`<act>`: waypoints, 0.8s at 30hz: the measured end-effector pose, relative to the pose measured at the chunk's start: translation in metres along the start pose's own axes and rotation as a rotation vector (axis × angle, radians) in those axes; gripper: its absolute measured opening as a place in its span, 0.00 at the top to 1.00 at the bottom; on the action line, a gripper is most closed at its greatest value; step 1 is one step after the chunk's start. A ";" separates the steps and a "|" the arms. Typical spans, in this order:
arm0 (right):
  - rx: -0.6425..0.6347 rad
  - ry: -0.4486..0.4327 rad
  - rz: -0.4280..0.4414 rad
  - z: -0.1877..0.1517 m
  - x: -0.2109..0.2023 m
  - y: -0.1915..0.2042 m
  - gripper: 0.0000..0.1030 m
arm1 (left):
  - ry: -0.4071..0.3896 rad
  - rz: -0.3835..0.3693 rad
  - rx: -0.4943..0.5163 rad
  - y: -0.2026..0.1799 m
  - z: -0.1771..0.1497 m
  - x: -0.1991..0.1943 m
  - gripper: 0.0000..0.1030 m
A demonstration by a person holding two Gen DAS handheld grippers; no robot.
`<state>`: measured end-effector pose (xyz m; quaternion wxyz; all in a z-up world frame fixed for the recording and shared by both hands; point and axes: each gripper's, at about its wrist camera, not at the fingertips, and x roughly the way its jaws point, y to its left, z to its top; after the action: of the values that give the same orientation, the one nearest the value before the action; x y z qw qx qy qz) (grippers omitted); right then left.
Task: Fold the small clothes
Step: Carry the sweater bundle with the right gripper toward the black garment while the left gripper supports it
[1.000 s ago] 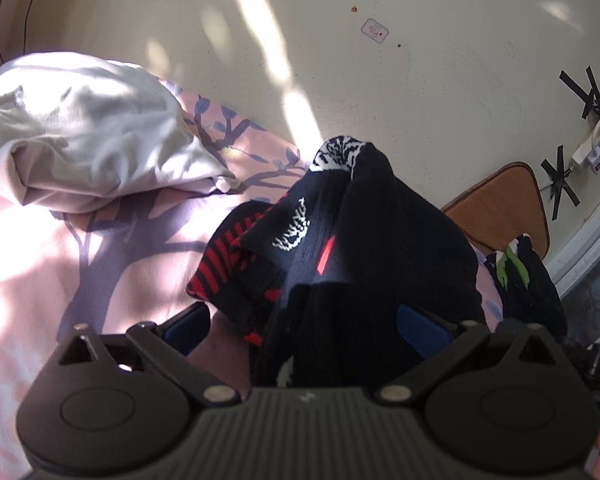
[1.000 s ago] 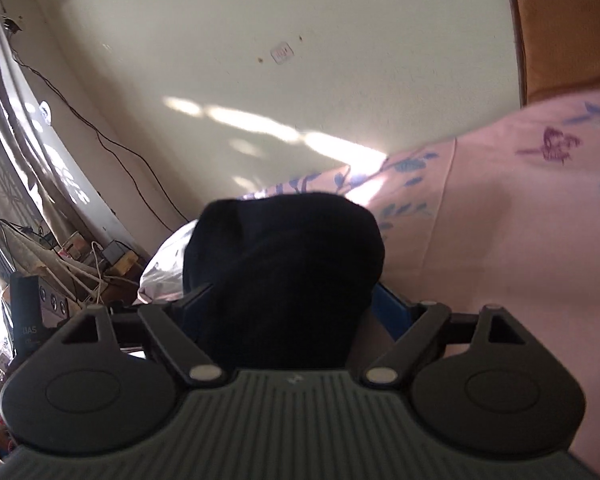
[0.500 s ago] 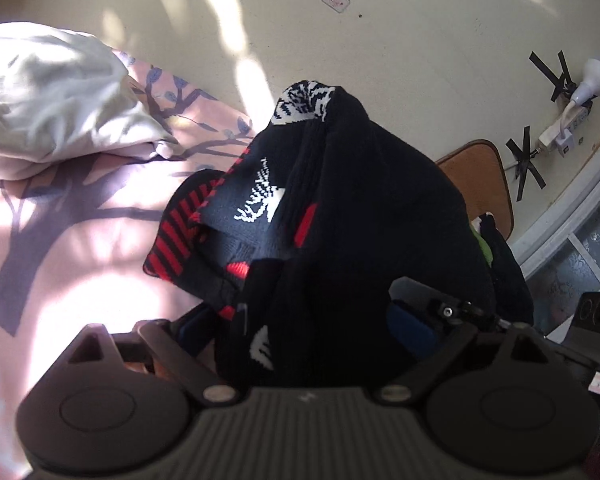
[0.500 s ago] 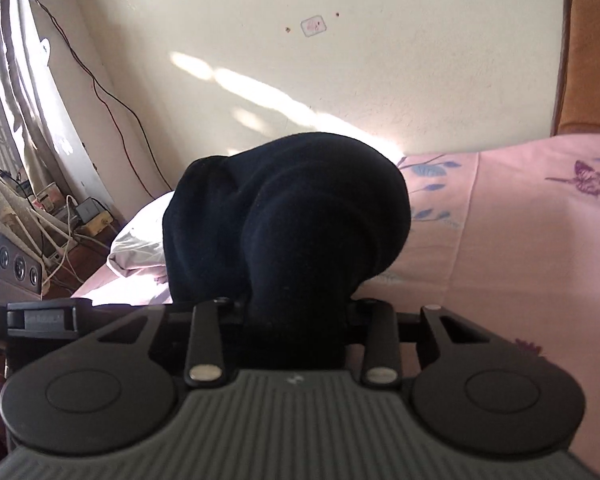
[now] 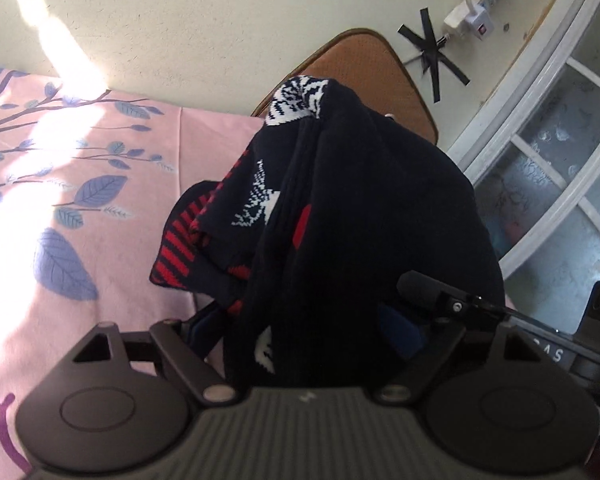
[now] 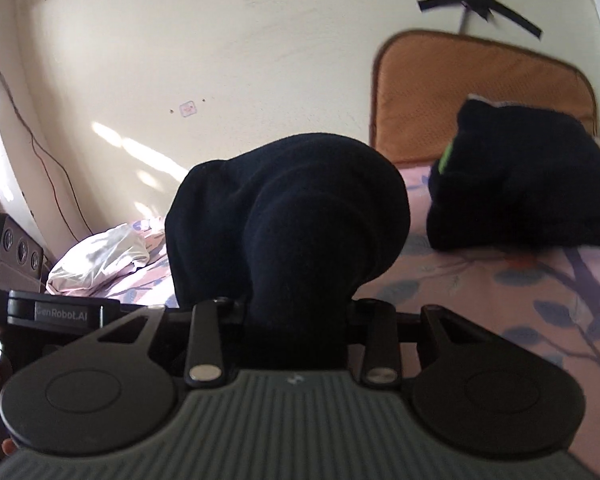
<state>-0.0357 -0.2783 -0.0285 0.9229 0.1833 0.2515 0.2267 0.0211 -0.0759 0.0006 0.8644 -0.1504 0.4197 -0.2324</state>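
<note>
A dark navy knit garment (image 5: 352, 216) with red stripes and white patterns fills the left wrist view, bunched between the jaws of my left gripper (image 5: 304, 332), which is shut on it. Its plain dark end (image 6: 288, 216) drapes over my right gripper (image 6: 296, 312), which is shut on it and held above the pink bed sheet (image 6: 480, 280). The fingertips of both grippers are hidden by the cloth. A folded black garment with a green mark (image 6: 516, 176) lies on the sheet to the right.
The pink sheet with purple leaf print (image 5: 68, 200) covers the bed. A crumpled white cloth (image 6: 100, 252) lies at the far left. An orange-brown cushion (image 6: 476, 92) leans on the cream wall. A window frame (image 5: 540, 128) and wall socket (image 5: 472, 12) are at right.
Both grippers have swung to the right with the dark garment. The right gripper's jaws closed on it. The folded black garment and orange cushion came into the right view.
</note>
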 end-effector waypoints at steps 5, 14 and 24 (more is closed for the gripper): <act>0.118 0.026 0.032 -0.008 0.010 -0.019 0.37 | -0.003 0.089 0.074 -0.011 -0.009 -0.004 0.10; 0.104 0.039 0.134 0.017 0.014 -0.018 0.68 | 0.004 0.002 -0.007 -0.025 0.000 -0.006 0.46; -0.175 -0.413 -0.015 0.138 -0.038 -0.040 0.68 | -0.218 -0.137 0.160 -0.125 0.137 0.024 0.47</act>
<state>0.0236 -0.3613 0.0792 0.9688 0.1432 0.0381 0.1987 0.1082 -0.1859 0.1245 0.8961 -0.1338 0.2922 -0.3060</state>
